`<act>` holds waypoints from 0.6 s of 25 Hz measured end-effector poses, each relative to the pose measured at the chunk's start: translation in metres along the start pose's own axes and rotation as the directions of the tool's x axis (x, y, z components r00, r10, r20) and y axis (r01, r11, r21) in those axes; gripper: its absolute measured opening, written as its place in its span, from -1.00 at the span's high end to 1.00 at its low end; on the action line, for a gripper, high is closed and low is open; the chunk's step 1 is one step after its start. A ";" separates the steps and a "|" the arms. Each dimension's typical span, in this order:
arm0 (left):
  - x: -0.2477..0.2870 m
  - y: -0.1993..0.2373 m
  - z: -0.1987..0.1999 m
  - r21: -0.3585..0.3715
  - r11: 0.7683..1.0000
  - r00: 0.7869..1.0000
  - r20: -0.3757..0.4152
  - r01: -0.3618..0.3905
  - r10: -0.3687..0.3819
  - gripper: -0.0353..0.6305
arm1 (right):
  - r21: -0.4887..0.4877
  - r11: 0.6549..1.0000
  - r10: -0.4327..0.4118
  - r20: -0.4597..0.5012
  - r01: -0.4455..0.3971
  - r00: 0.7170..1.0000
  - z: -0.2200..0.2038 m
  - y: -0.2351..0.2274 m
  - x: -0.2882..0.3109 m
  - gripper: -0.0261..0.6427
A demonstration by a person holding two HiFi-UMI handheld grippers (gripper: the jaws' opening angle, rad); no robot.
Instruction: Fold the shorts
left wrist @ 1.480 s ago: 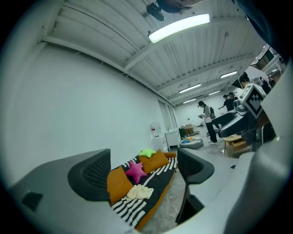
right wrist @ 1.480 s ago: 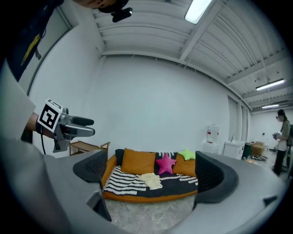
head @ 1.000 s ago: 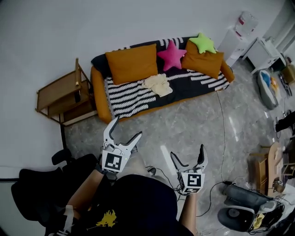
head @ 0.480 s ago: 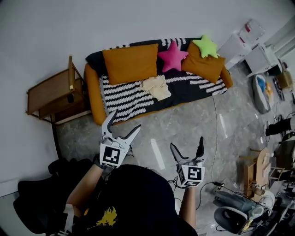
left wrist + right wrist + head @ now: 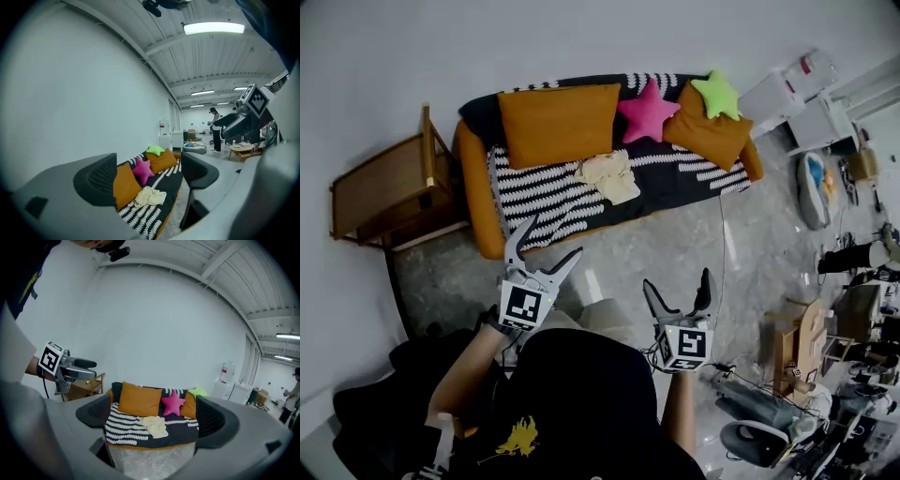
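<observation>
Head view: a person stands on a grey stone floor (image 5: 675, 234) facing a sofa (image 5: 469, 187), with a two-jaw tool in each hand. The left tool (image 5: 548, 242) and the right tool (image 5: 676, 281) are held out in the air, jaws spread wide with nothing between them. The shorts (image 5: 607, 176), a crumpled cream heap, lie on the sofa seat on its black-and-white striped cover (image 5: 544, 202), well apart from both tools. Behind them lean a large orange cushion (image 5: 556, 124), a pink star cushion (image 5: 647, 111), a second orange cushion (image 5: 710, 136) and a green star cushion (image 5: 716, 92). The left gripper view and right gripper view each show the distant sofa through the gap between the parted jaws.
</observation>
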State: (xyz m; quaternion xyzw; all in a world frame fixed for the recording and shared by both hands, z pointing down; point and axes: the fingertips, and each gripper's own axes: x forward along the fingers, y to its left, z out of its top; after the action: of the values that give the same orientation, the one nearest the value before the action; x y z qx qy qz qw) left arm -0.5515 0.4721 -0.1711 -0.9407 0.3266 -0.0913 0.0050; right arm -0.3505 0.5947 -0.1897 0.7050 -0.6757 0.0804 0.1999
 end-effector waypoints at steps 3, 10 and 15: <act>0.020 0.009 -0.003 0.003 1.000 1.000 -0.001 0.007 -0.007 -0.41 | 0.018 1.000 -0.018 -0.017 0.018 1.000 0.001 -0.014 0.019 -0.78; 0.085 0.032 -0.016 -0.001 1.000 0.997 -0.073 -0.004 0.003 -0.41 | -0.026 1.000 -0.004 -0.024 0.003 1.000 -0.002 -0.048 0.109 -0.65; 0.174 0.065 -0.044 0.024 0.999 0.981 -0.193 -0.034 0.038 -0.41 | -0.091 0.995 0.029 0.006 -0.028 1.000 -0.001 -0.098 0.222 -0.38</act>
State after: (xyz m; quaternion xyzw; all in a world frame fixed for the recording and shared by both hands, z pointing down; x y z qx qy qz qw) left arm -0.4654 0.3164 -0.1028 -0.9213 0.3414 -0.1854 -0.0153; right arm -0.2370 0.3915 -0.1208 0.6856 -0.6894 0.0498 0.2282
